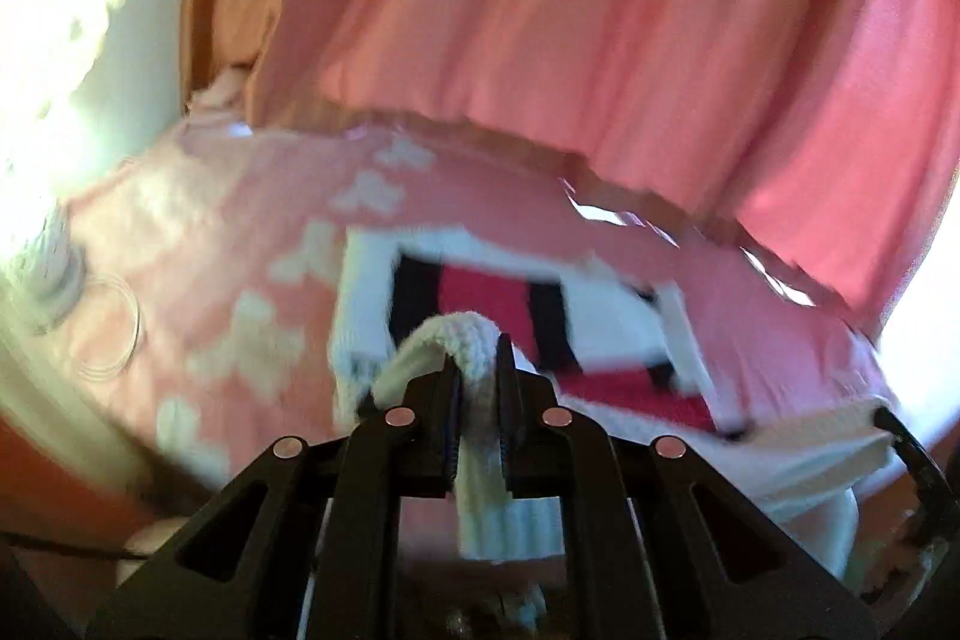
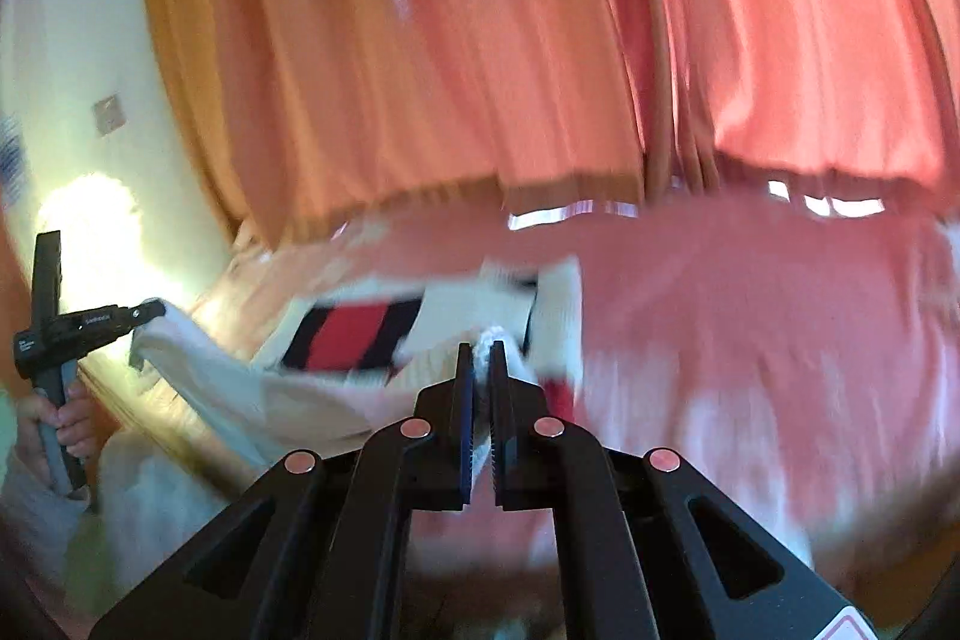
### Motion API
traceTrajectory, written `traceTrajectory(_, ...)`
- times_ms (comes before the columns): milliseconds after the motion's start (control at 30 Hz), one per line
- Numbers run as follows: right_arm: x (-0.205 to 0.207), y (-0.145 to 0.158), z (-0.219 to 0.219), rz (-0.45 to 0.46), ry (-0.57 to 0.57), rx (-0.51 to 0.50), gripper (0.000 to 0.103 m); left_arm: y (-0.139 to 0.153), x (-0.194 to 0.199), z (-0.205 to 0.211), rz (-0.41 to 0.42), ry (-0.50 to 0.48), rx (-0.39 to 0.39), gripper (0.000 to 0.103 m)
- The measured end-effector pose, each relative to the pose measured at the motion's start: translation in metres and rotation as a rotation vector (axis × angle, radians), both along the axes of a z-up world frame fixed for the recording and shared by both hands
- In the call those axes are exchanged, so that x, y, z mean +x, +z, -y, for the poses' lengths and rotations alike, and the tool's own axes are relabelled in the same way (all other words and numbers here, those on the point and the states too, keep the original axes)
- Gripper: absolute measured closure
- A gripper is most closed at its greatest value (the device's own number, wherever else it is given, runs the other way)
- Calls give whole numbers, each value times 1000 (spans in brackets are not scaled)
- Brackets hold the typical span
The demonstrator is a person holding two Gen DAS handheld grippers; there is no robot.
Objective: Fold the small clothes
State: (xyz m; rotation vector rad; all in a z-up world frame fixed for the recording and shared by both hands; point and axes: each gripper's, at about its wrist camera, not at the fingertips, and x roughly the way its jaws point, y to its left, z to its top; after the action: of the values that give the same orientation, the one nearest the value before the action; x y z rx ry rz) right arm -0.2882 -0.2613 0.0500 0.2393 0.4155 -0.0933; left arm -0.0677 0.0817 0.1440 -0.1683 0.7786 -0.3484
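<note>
While both views are blurred, the sweater [image 1: 480, 304] can be made out: a small white knit with a red panel between 2 black stripes, held up off the bed [image 1: 198, 244] at 2 points and sagging between them toward the pink cover.

Its thick white ribbed edge loops over and down between the fingers of the left tool [image 1: 477, 340], which is pressed together on that fold; the knit fills the narrow gap between the pads.

From the right wrist view, the right tool [image 2: 481, 349] is likewise pinched on the sweater [image 2: 360, 334], with a tuft of white knit sticking out at its tips and a thin layer of cloth running down between the serrated pads.

Far left in that view the left tool [image 2: 153, 309] appears from the side, gripping a white corner, with a hand [image 2: 69, 424] wrapped round its handle. White fabric stretches from that corner toward the right tool.

Under the garment lies the bed, covered in pink with pale white shapes on it. Behind it hang orange-pink curtains [image 2: 480, 40], with bright slits of light below their hem. A pale wall [image 2: 78, 58] with a small plate on it stands left of them.
</note>
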Motion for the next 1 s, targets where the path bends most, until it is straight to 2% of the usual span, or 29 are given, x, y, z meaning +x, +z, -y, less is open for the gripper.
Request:
traceTrajectory(67, 47, 0, 18, -6, 6, 29, 100, -9, 40, 8, -12, 30, 17, 94)
traceTrajectory(100, 85, -7, 30, -32, 2, 42, 100, -20, 72, 15, -28, 47, 39, 94)
traceTrajectory(167, 130, -18, 42, -76, -5, 59, 100, -41, 113, 23, -61, 75, 76, 94)
traceTrajectory(200, 160, -28, 52, -108, -10, 84, 100, -58, 139, 29, -81, 105, 111, 94)
traceTrajectory(300, 225, -57, 74, -176, -20, 131, 99, -107, 195, 34, -163, 163, 152, 94)
traceTrajectory(367, 263, -78, 83, -236, -14, 140, 99, -134, 217, 36, -204, 173, 176, 93)
traceTrajectory(433, 283, -91, 85, -280, -14, 133, 96, -161, 238, 44, -240, 166, 225, 92)
traceTrajectory(467, 297, -99, 89, -310, -11, 139, 95, -167, 241, 46, -256, 162, 234, 89)
traceTrajectory(500, 298, -103, 91, -312, -31, 143, 93, -173, 247, 48, -231, 144, 224, 88)
traceTrajectory(567, 294, -102, 100, -280, -76, 178, 80, -168, 246, 43, -217, 163, 186, 84)
traceTrajectory(600, 286, -94, 105, -237, -96, 193, 73, -161, 243, 37, -199, 170, 142, 75)
traceTrajectory(633, 280, -88, 106, -209, -105, 191, 59, -154, 241, 33, -189, 172, 110, 67)
traceTrajectory(667, 272, -82, 107, -182, -114, 182, 48, -147, 238, 29, -172, 180, 93, 47)
traceTrajectory(700, 267, -79, 108, -172, -116, 178, 48, -138, 231, 23, -122, 189, 88, 39)
traceTrajectory(767, 256, -81, 105, -201, -94, 179, 47, -129, 223, 21, -92, 178, 109, 37)
traceTrajectory(867, 245, -93, 101, -268, -78, 203, 40, -134, 207, 18, -121, 104, 113, 35)
traceTrajectory(1000, 235, -119, 89, -378, -31, 198, 40, -166, 188, 15, -264, 48, 107, 35)
